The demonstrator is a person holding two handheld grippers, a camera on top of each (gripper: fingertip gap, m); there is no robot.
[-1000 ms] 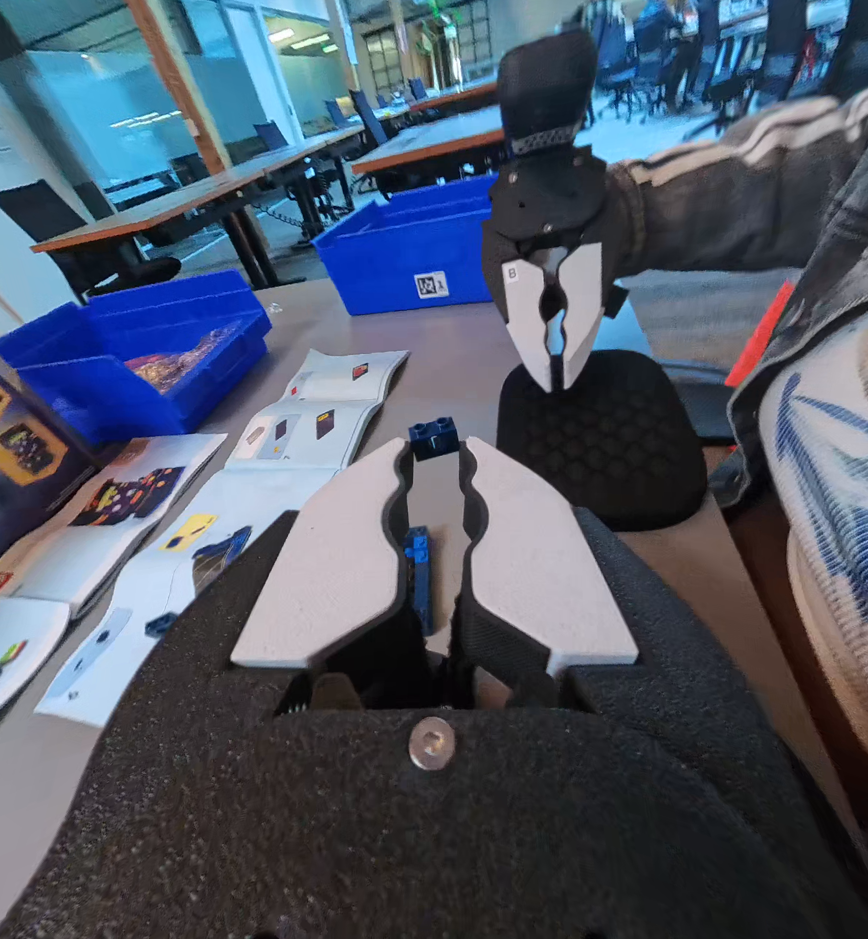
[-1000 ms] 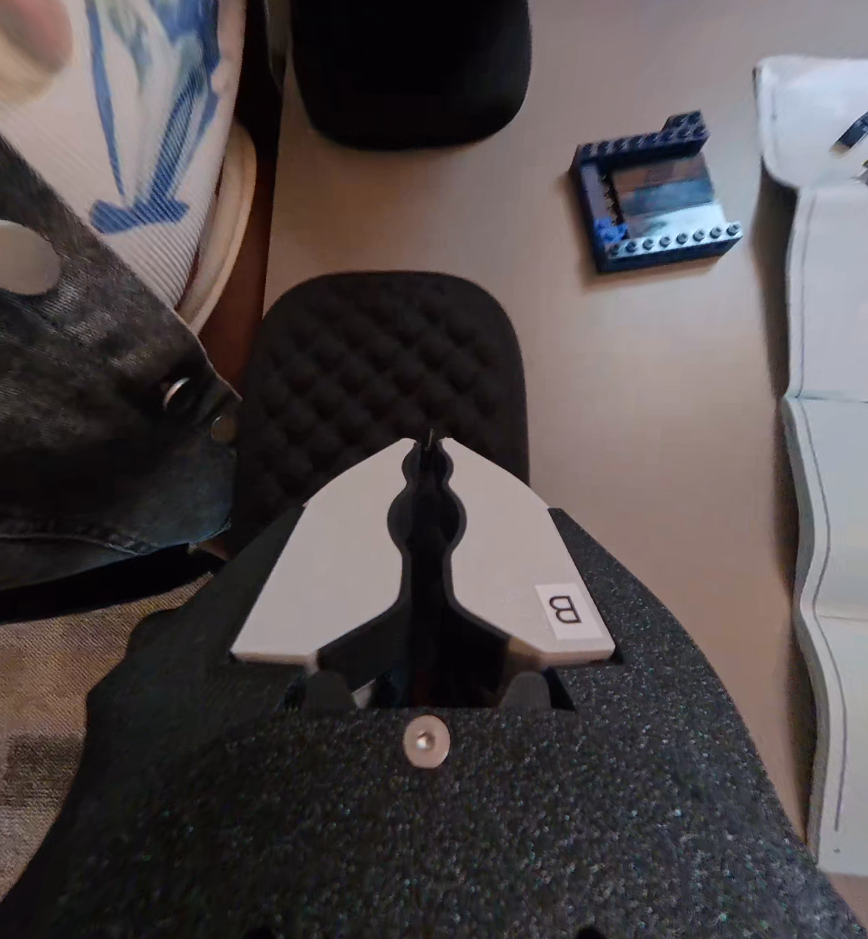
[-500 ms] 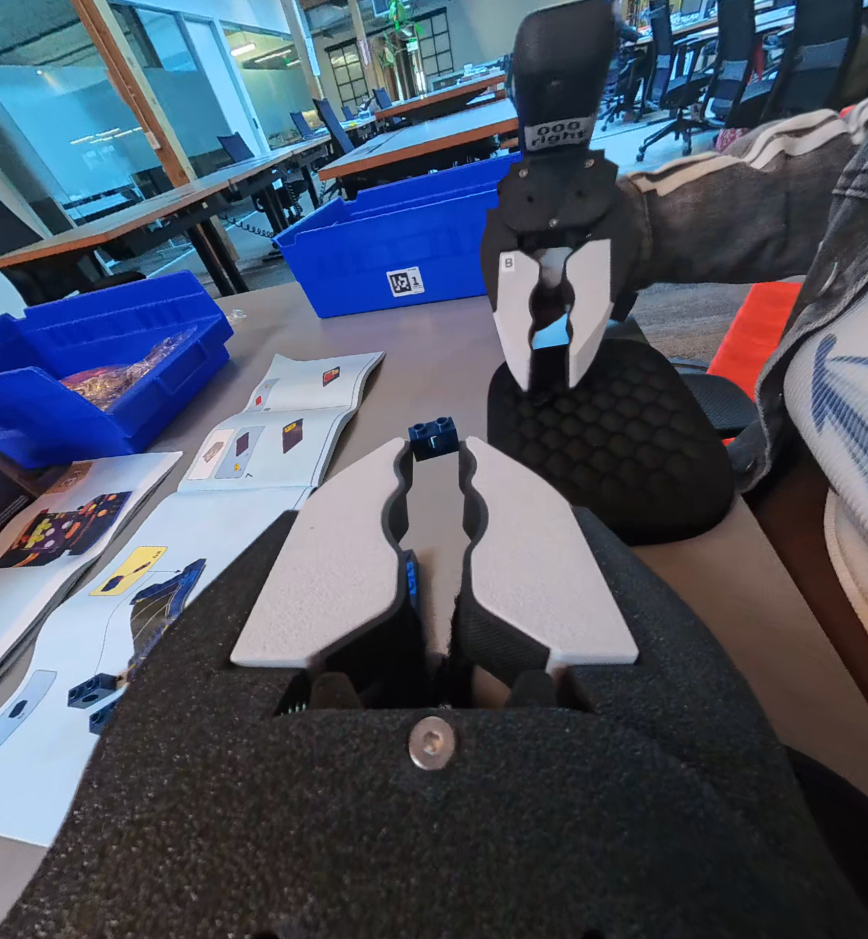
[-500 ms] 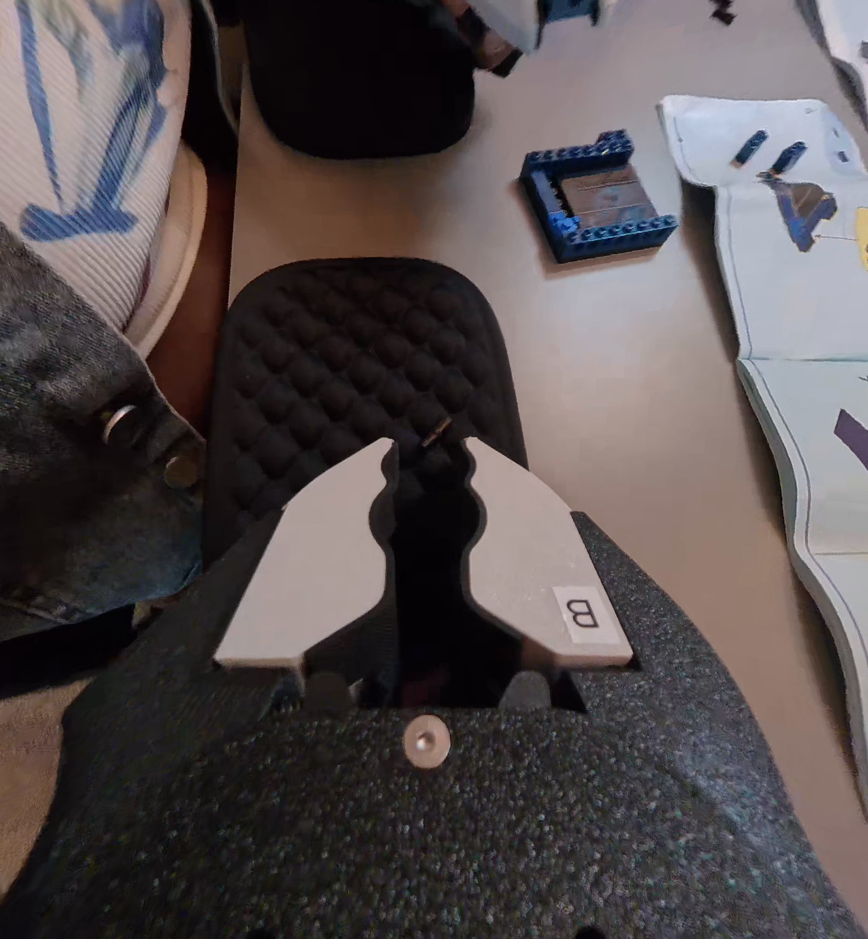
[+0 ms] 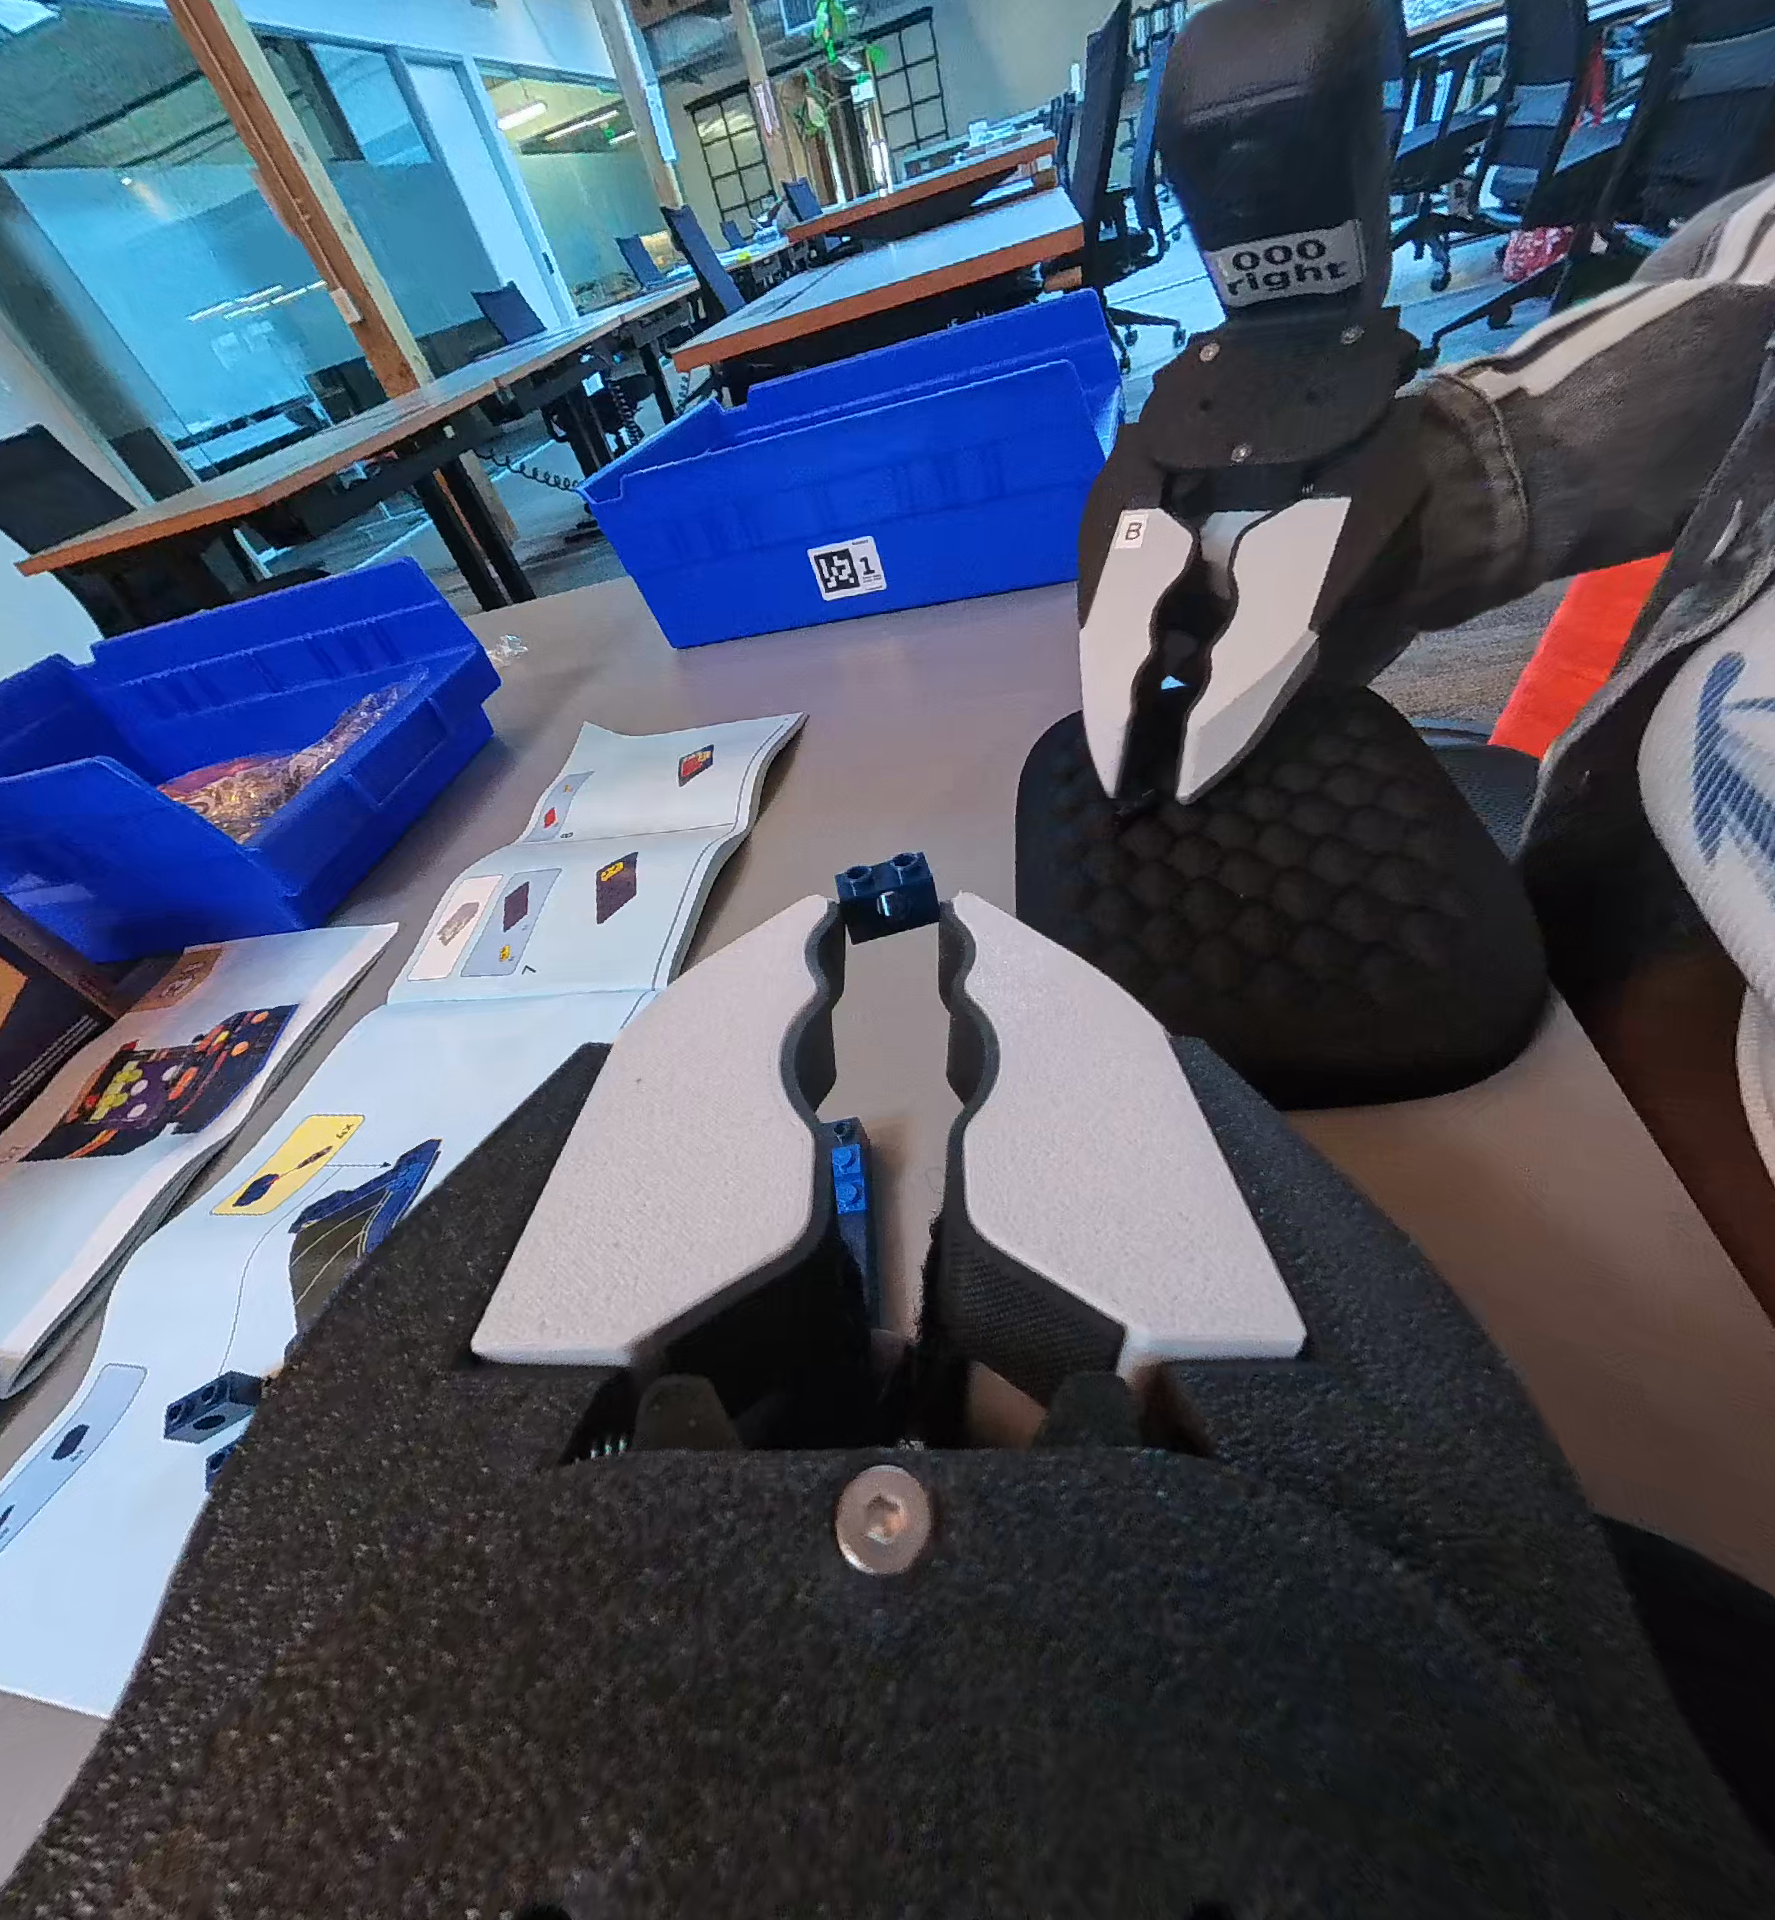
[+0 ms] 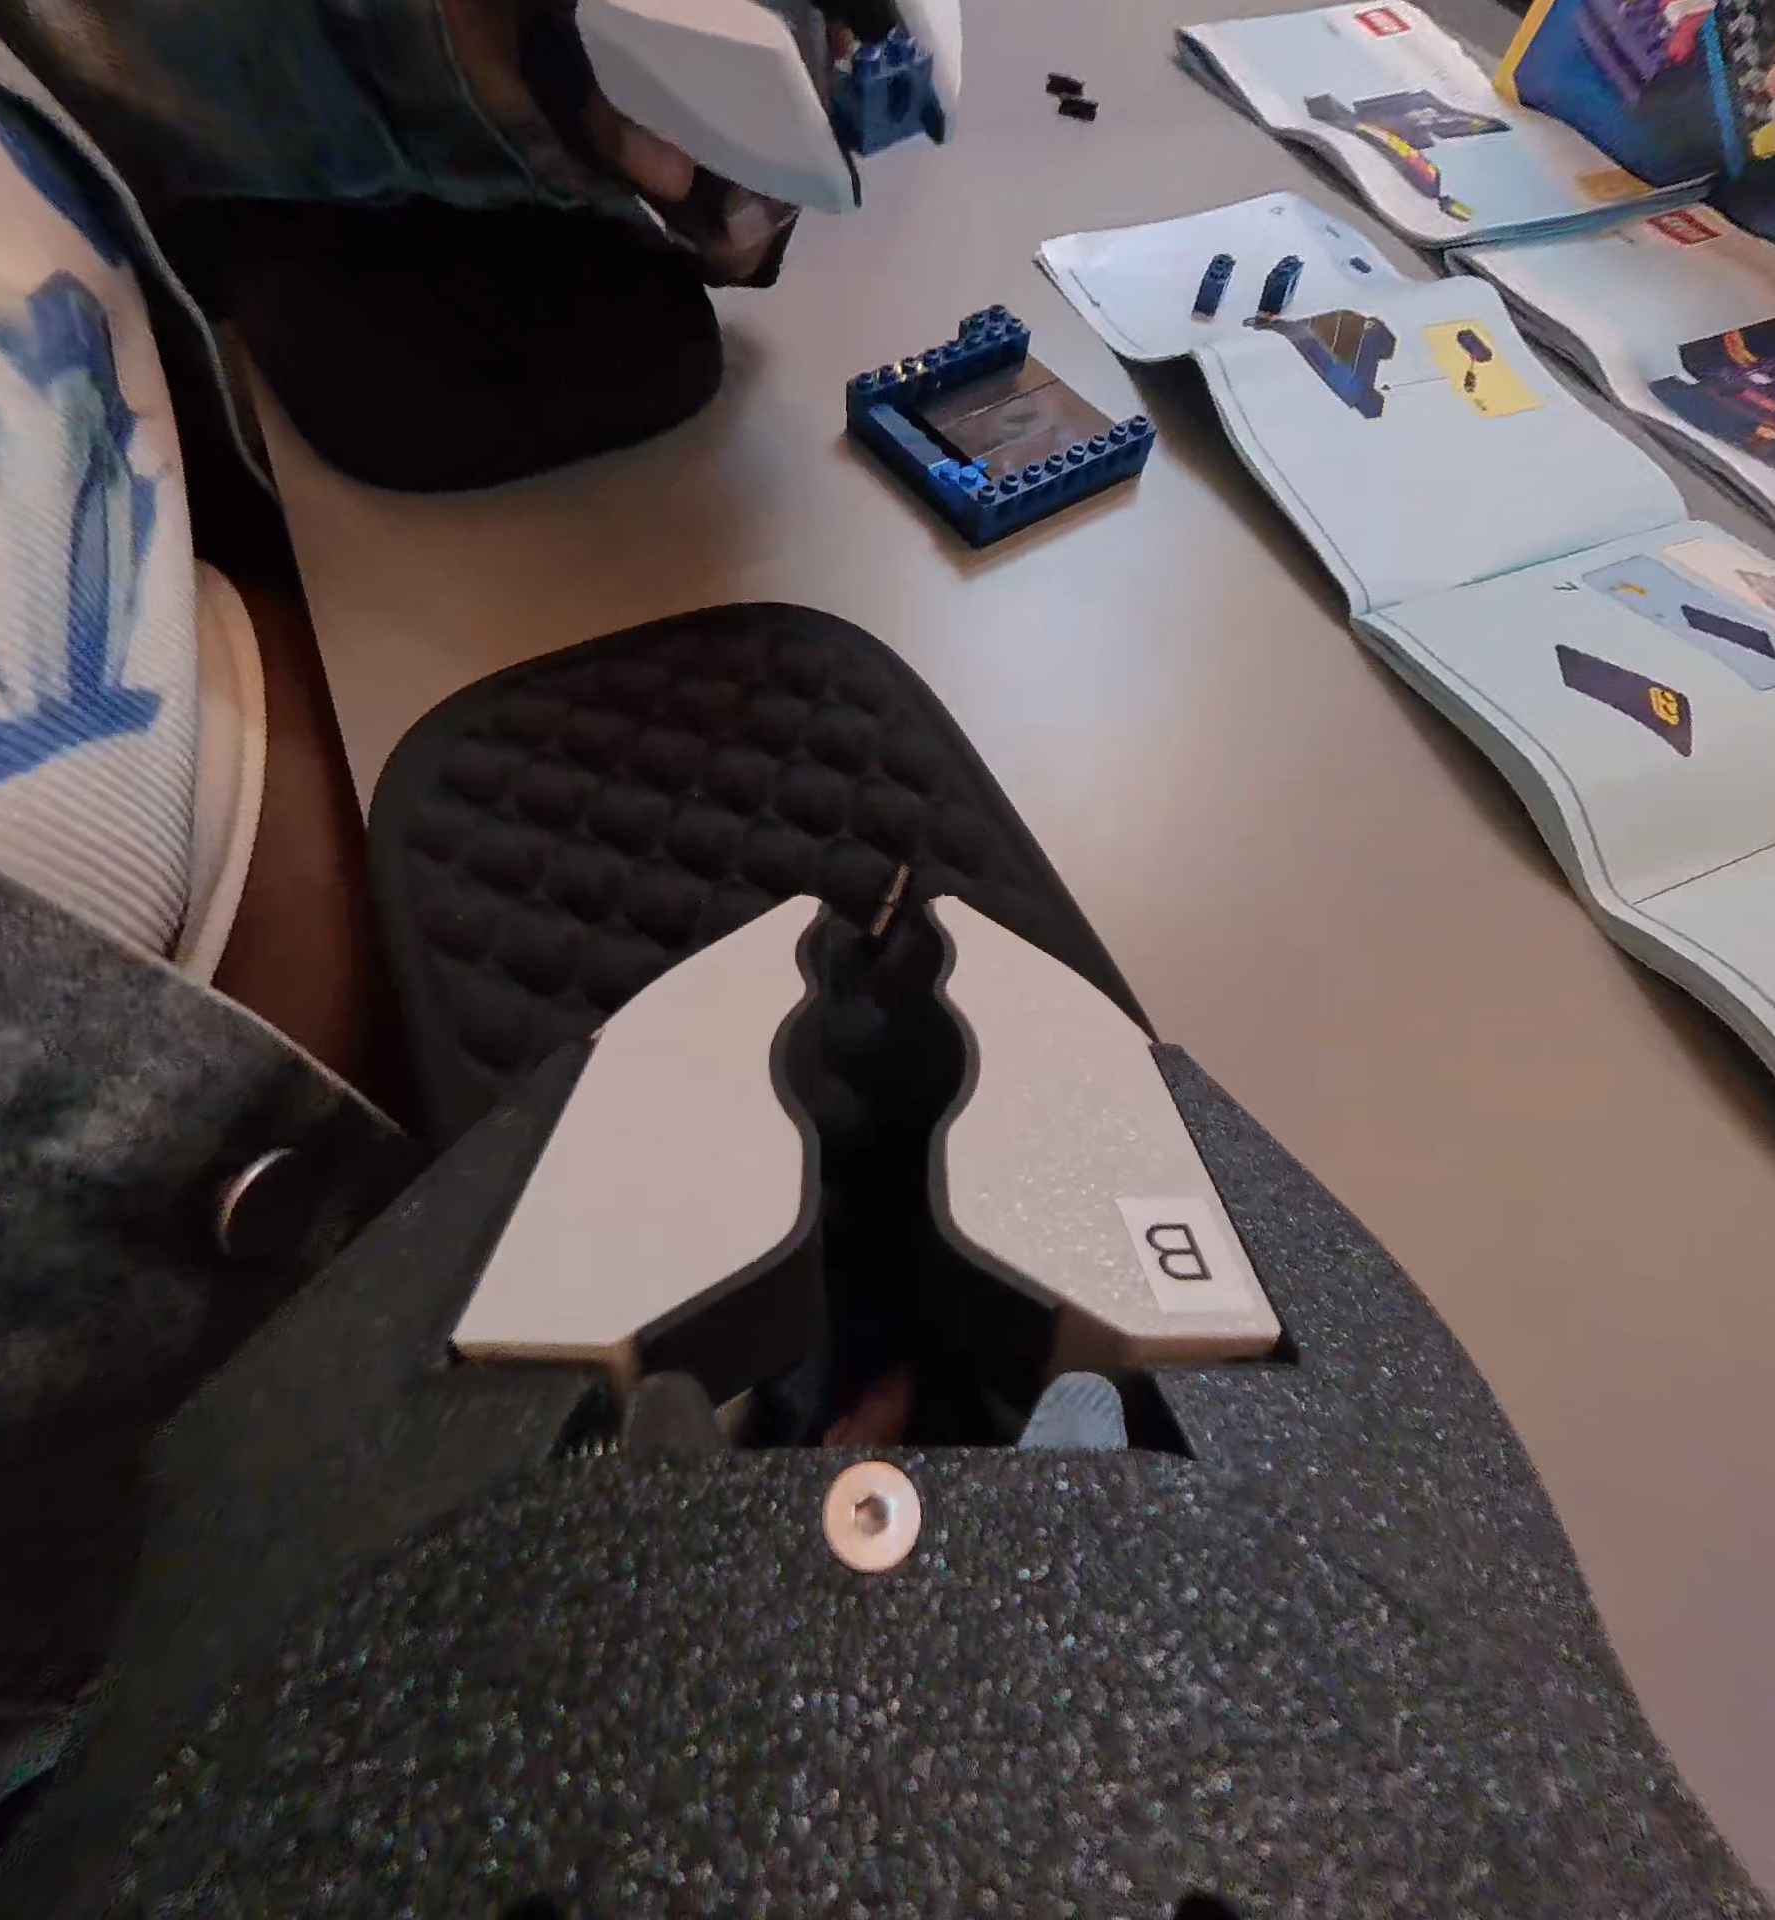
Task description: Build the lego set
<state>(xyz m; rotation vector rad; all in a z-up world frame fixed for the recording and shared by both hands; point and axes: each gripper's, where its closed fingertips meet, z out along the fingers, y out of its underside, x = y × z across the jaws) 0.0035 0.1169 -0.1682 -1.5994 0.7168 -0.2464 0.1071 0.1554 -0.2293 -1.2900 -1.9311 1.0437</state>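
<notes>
Left wrist view: left gripper (image 5: 888, 920) was clamped on a dark blue 1x2 brick (image 5: 885, 906), with a fingertip pressed on each short end. The brick sat level with studs up and its side hole facing the camera, long axis running across the fingers. It's rigid, light, smooth plastic, so the end-face grip looked sound but could slip if twisted. Right gripper (image 5: 1151, 795) pointed down at a black quilted pad (image 5: 1330, 935) at the near right edge of the surface (image 5: 914, 675). Blue bins (image 5: 862, 488) stood along the far edge, with open instruction booklets (image 5: 592, 883) to the left.

Right wrist view: right gripper was released, fingers apart. A tiny dark pin (image 6: 888, 902) lay between the tips on the pad, unclamped, long axis slanted away. It's small and probably rolls easily. A partial blue brick frame (image 6: 1002, 426) sat mid-surface.
</notes>
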